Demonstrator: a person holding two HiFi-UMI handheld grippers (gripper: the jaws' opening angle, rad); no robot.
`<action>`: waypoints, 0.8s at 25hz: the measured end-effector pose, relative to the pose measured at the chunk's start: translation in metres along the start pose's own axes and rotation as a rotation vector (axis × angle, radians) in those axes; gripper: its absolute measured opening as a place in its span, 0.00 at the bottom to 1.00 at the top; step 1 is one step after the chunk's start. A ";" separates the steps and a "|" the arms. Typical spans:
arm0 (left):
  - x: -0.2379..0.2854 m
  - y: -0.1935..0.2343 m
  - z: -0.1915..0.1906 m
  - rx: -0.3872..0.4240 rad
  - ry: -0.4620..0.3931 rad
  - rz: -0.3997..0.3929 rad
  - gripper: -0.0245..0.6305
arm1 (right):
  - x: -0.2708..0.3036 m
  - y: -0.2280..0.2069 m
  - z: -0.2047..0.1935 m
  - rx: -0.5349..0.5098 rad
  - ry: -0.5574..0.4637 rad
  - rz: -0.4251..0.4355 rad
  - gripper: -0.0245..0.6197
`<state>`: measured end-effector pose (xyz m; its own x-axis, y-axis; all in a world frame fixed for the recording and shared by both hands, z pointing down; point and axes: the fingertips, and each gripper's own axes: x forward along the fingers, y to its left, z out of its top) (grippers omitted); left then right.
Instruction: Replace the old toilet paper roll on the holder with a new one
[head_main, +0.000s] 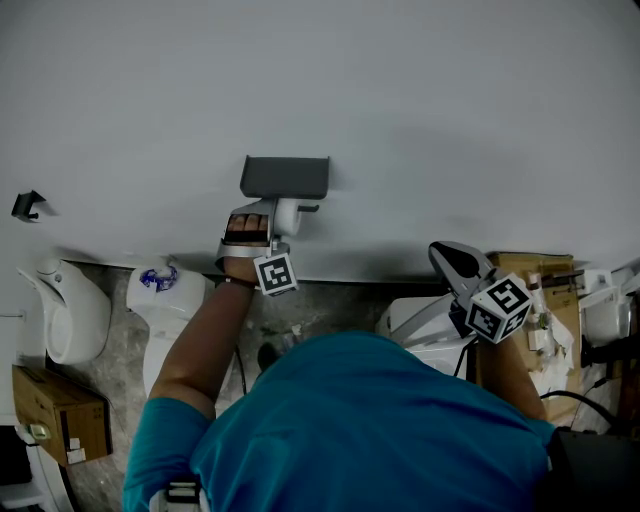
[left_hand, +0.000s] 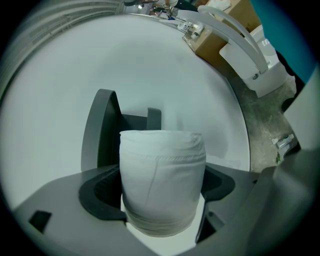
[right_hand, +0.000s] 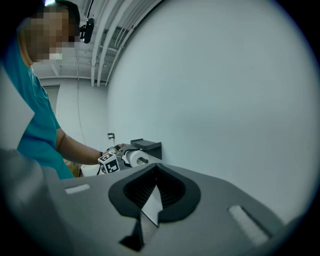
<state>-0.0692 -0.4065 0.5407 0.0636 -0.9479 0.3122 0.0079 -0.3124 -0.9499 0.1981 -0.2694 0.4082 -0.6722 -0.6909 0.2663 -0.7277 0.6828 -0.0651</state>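
A grey holder (head_main: 285, 177) with a flat top is fixed to the white wall. Just under it my left gripper (head_main: 268, 232) is shut on a white toilet paper roll (head_main: 288, 214). In the left gripper view the roll (left_hand: 162, 180) fills the space between the dark pads, with the holder (left_hand: 102, 127) right behind it. From the right gripper view the roll (right_hand: 134, 158) shows its hollow core beneath the holder (right_hand: 147, 146); whether it sits on the holder's bar I cannot tell. My right gripper (head_main: 455, 260) hovers off to the right near the wall, shut with nothing in it.
A white toilet (head_main: 70, 310) and a cardboard box (head_main: 50, 410) stand on the floor at the left. Another box (head_main: 535, 268) and white fixtures (head_main: 425, 322) are at the right. A small black hook (head_main: 28, 205) sticks out of the wall.
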 end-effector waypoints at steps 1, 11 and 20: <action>0.000 0.000 0.001 -0.002 -0.001 -0.005 0.73 | 0.000 0.000 0.000 0.001 0.001 -0.001 0.04; -0.007 0.000 0.002 -0.050 0.013 -0.009 0.73 | 0.000 0.002 0.000 0.002 -0.007 0.018 0.04; -0.028 0.000 -0.003 -0.170 0.045 -0.061 0.75 | -0.006 0.005 -0.001 0.000 -0.021 0.044 0.04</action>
<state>-0.0741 -0.3801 0.5322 0.0232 -0.9276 0.3729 -0.1590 -0.3716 -0.9147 0.1986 -0.2619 0.4078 -0.7060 -0.6654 0.2425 -0.6976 0.7124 -0.0762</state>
